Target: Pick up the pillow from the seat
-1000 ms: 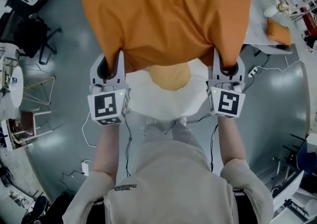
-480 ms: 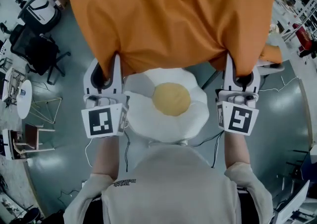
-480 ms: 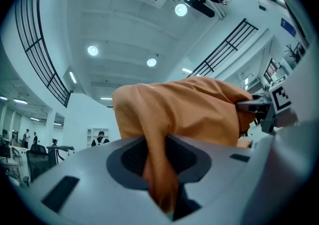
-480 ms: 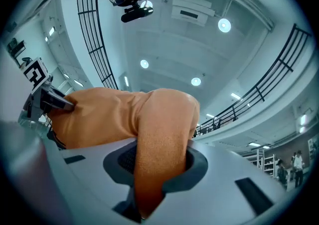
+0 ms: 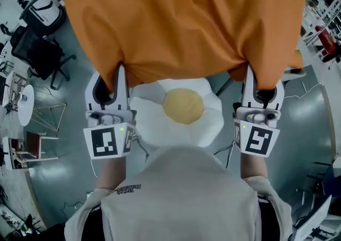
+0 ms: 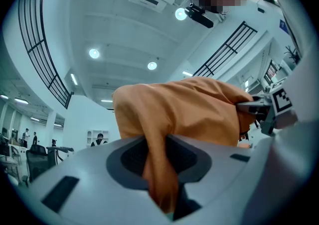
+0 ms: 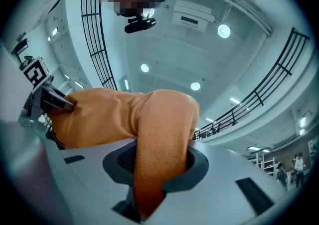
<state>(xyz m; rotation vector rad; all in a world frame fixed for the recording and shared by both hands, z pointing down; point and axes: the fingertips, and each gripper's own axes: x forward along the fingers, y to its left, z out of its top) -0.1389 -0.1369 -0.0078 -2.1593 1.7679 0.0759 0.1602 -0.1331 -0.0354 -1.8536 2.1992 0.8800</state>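
Note:
A large orange pillow hangs in the air and fills the top of the head view. My left gripper is shut on its near left corner. My right gripper is shut on its near right corner. In the left gripper view a fold of the pillow runs down between the jaws of the left gripper. The right gripper view shows the pillow pinched the same way in the right gripper. Below, between my arms, the white seat with a round yellow centre lies apart from the pillow.
Black office chairs stand on the grey floor at the left, with a small round white table nearer. Cables trail on the floor by the seat. Benches and shelving crowd the right edge.
The pillow has come up toward the camera and looks larger. Both grippers moved slightly outward with it. The seat's yellow centre, partly covered before, now shows whole.

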